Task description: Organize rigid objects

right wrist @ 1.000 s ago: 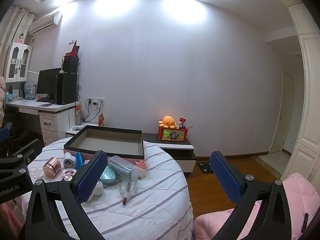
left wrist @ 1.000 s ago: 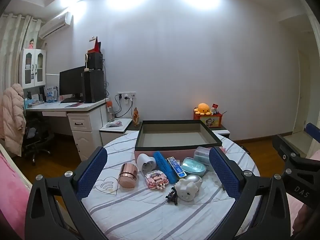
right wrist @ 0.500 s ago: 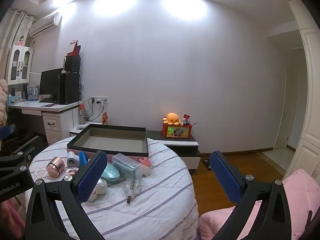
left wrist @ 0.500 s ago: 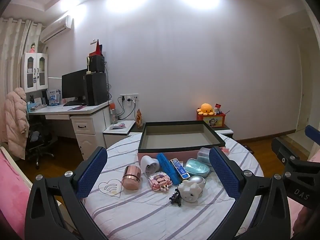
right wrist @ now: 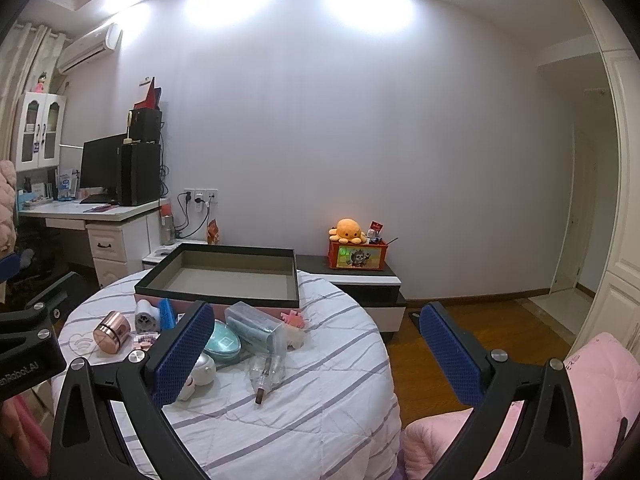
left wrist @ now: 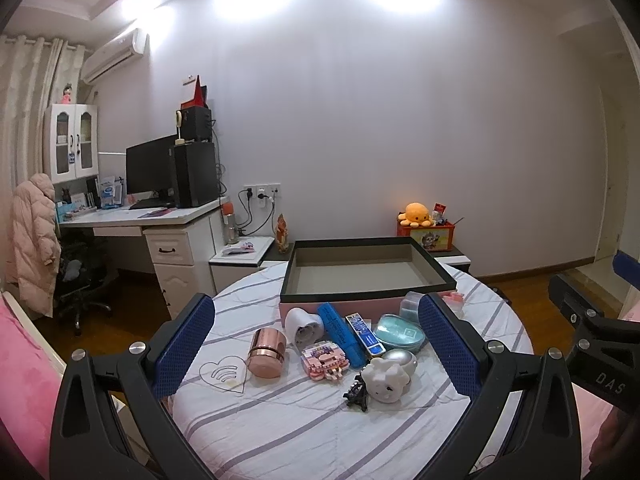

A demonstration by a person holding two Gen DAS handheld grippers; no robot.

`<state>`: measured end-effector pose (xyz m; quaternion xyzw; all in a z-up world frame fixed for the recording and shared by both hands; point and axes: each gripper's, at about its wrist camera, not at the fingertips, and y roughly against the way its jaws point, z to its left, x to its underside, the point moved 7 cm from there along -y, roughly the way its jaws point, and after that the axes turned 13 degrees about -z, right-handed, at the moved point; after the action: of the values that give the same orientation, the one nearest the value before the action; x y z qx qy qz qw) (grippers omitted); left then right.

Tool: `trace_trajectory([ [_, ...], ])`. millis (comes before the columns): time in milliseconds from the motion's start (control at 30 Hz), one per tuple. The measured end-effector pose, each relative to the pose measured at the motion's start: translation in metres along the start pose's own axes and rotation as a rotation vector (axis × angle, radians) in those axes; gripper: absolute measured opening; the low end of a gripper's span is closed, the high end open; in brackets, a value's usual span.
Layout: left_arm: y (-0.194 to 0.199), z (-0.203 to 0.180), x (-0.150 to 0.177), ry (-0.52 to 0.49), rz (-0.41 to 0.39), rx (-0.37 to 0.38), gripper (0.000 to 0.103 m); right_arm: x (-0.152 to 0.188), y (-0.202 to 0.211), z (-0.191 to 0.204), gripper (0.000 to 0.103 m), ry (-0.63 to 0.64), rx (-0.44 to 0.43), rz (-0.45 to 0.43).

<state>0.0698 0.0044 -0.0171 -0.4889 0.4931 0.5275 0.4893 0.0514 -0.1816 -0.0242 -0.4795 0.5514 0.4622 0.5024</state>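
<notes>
Presently listed: left gripper (left wrist: pixel 316 344), jaws spread wide, nothing held, raised above the round table (left wrist: pixel 280 432). Right gripper (right wrist: pixel 316 350), likewise spread wide and empty. Dark-rimmed open box (left wrist: pixel 366 270) is set at the table's far side. Ranged just before it: copper cylinder (left wrist: pixel 267 353), blue bar (left wrist: pixel 341 334), teal case (left wrist: pixel 400 332), white figurine (left wrist: pixel 387 378), pink block toy (left wrist: pixel 325 360).

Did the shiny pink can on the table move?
No. The pink can sits beside the heart mat and white heart-shaped thing as before; only the camera shifted.
</notes>
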Motion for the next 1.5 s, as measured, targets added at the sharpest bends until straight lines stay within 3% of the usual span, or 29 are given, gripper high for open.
trace_trajectory([
  [1500, -0.0034, -0.0012, 0.0069, -0.013, 0.023, 0.007, 0.103, 0.0036, -0.0030, 0.0002, 0.103, 0.022, -0.013, 0.025],
])
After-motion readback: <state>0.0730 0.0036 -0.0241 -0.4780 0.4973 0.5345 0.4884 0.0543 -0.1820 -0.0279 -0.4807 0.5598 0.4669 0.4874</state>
